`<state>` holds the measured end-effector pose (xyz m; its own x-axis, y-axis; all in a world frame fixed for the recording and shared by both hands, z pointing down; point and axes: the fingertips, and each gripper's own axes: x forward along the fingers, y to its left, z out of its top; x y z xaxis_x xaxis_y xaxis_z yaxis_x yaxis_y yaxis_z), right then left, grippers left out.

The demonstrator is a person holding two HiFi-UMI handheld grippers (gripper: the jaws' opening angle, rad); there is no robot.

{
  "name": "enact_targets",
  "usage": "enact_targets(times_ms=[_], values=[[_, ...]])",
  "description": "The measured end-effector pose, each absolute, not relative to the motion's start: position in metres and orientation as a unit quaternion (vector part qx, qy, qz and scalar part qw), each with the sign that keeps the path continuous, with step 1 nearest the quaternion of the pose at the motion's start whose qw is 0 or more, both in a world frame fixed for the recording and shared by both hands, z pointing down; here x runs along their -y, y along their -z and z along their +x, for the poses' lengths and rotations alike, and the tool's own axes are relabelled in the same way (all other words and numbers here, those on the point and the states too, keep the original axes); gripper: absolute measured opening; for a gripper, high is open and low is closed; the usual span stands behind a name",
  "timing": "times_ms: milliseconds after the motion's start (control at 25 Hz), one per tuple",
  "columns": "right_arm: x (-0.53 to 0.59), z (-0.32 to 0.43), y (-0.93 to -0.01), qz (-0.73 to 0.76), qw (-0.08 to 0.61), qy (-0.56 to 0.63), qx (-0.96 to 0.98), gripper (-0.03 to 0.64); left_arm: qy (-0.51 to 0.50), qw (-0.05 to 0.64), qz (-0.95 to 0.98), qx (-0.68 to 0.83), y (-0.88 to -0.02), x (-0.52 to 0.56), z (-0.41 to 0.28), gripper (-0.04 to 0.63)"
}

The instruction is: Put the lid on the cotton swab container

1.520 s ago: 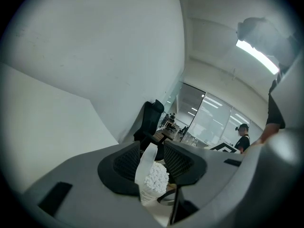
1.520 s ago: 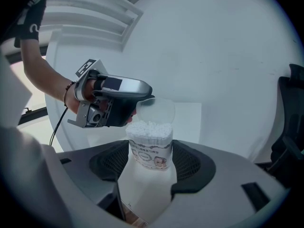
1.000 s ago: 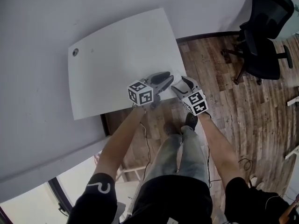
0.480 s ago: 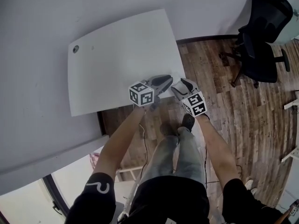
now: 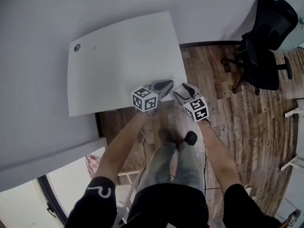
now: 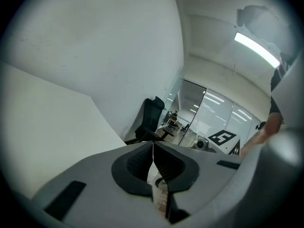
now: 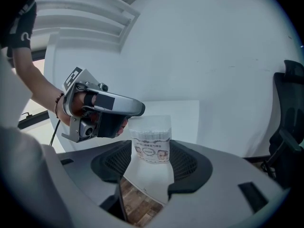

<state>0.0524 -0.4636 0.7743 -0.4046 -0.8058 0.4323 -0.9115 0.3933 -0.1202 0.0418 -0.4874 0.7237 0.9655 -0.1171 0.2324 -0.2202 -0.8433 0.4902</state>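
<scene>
Between right gripper [image 7: 153, 167] pads: cotton swab container [image 7: 151, 137], upright, long axis vertical, gripped both sides, over near right table [image 5: 118, 51] corner. Left gripper [image 7: 138, 109] closed empty, tip just left of container top, nearer arm for capping. Lid on or off: cannot tell.

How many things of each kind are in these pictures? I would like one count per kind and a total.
Tongs: 2 (left tongs, right tongs)
Cotton swab container: 1
White table: 1
Black office chair: 1
Total: 5
</scene>
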Motion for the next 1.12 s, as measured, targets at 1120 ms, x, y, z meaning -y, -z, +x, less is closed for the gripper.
enact_targets(times_ms=[1120], values=[[0.448,0.066,-0.761,0.503,0.154,-0.17,0.833,0.26,-0.138,0.173,0.963,0.153,-0.723,0.474,0.05,0.025]])
